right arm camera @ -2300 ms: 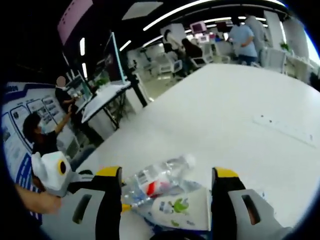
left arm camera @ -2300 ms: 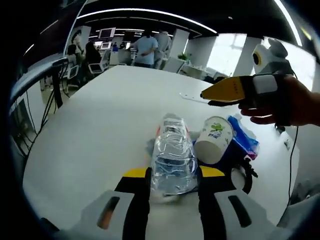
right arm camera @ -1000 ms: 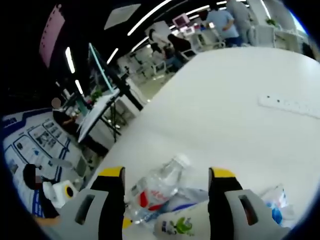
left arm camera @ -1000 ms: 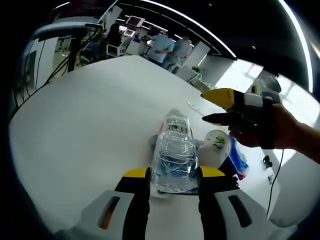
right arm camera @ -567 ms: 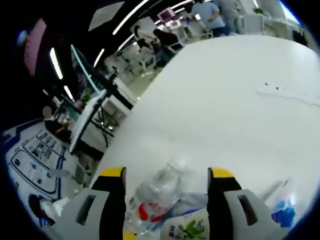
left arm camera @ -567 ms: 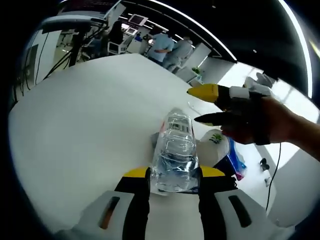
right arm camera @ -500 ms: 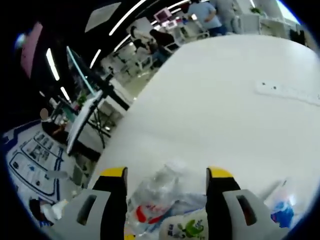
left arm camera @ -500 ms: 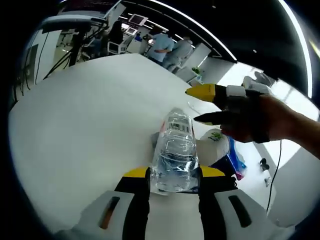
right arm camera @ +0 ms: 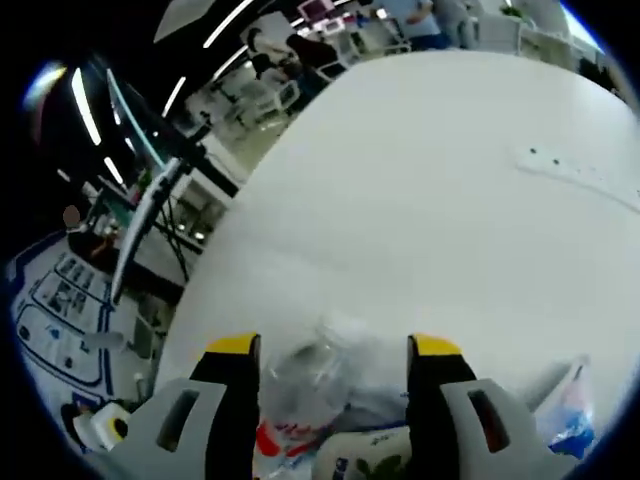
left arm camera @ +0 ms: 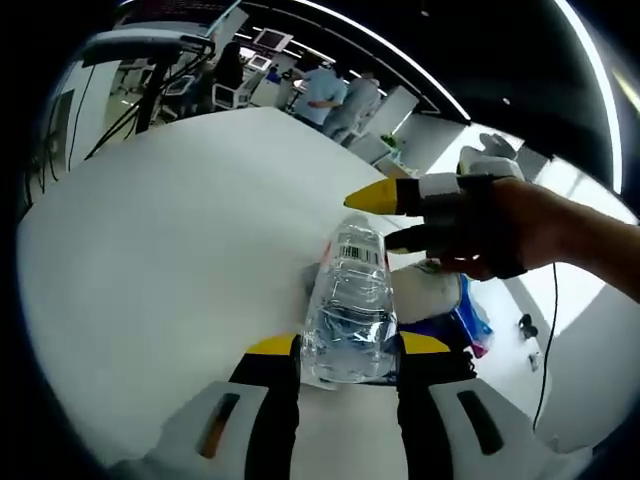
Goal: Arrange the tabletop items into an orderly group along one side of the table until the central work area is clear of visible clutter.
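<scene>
1. In the left gripper view, the left gripper (left arm camera: 349,355) had its yellow-tipped jaws closed against the two sides of a clear plastic bottle (left arm camera: 350,310); the bottle lay lengthwise between them on the white table (left arm camera: 170,240), its barcode label facing up and its far end pointing away from the camera.
2. Just to the right of the bottle lay a white paper cup (left arm camera: 428,293) on its side, touching or nearly touching the bottle; beyond the cup sat a blue plastic packet (left arm camera: 472,318) near the table edge.
3. The right gripper (left arm camera: 392,217), carried by a hand (left arm camera: 510,232), hovered over the far end of the bottle and the cup; its jaws stood apart with nothing between them.
4. In the right gripper view, the right gripper (right arm camera: 333,352) showed its jaws wide apart and gripping nothing; the bottle (right arm camera: 305,385) lay below and between them, blurred, with the cup (right arm camera: 365,462) at the bottom of the view and the blue packet (right arm camera: 565,410) off to the right.
5. A flat white strip (right arm camera: 580,180) lay well apart on the table; people (left arm camera: 325,90) stood at desks beyond the far edge.
</scene>
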The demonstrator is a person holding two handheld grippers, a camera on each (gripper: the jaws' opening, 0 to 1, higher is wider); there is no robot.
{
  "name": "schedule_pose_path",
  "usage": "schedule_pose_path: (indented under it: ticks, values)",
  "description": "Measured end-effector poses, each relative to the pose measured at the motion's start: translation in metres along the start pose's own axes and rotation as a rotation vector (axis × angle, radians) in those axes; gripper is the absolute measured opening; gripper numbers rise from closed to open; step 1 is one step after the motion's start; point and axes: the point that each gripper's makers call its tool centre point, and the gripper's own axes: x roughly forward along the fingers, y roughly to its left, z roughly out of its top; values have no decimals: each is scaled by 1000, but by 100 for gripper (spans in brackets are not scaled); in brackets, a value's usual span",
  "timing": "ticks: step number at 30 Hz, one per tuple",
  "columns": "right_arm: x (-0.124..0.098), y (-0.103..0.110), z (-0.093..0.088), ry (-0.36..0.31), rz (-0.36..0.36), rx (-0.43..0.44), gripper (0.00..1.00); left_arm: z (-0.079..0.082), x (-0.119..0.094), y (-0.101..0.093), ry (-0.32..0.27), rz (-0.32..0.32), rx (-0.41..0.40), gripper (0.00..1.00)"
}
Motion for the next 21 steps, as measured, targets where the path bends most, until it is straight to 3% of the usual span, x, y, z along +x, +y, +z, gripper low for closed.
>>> schedule_pose_path:
  ticks: [14,21]
  values:
    - [15,-2,-11,75,-7,62,48,-2,-1,1,2,-7,12,37]
    - [14,1,-7,71,5,61,36,-2,-1,1,8,-8,12,37]
